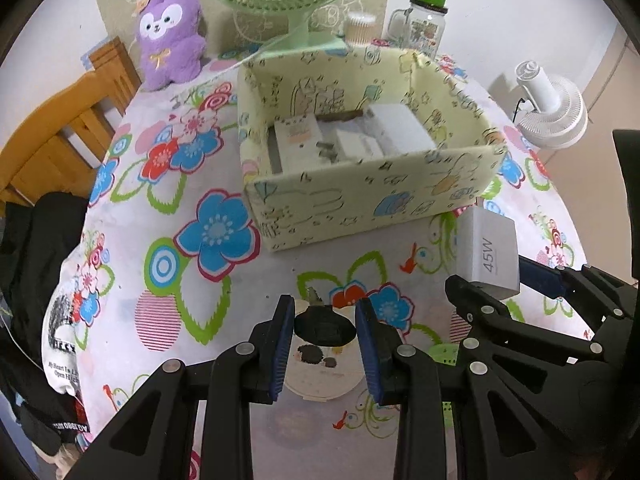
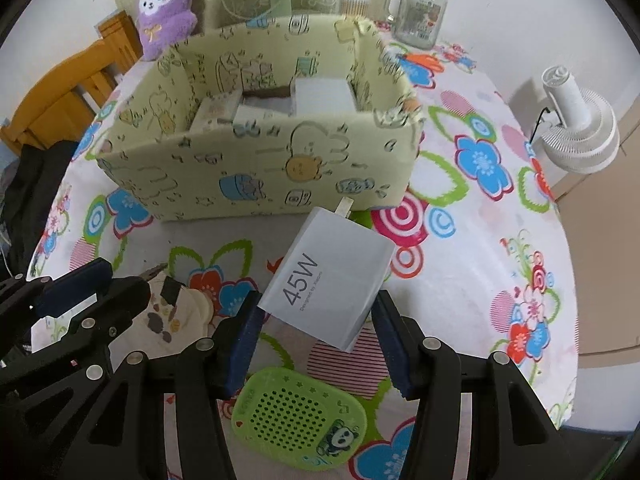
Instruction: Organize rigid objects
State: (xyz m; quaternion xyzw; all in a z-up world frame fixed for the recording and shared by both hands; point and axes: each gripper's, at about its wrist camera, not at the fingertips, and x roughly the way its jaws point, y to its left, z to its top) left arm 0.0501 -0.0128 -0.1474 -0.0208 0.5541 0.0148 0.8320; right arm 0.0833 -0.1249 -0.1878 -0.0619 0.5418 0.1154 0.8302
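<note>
White boxy charger (image 2: 332, 276) pinched in right hand-held gripper (image 2: 316, 340); black-headed key (image 1: 323, 326) clamped in left hand-held gripper (image 1: 325, 344).

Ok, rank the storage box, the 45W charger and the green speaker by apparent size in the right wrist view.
1. storage box, clearly largest.
2. and 3. 45W charger and green speaker look alike; both sit near the camera, so no ranking.

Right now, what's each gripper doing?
Left gripper shut on key. Right gripper shut on charger. Box ahead, path clear.
</note>
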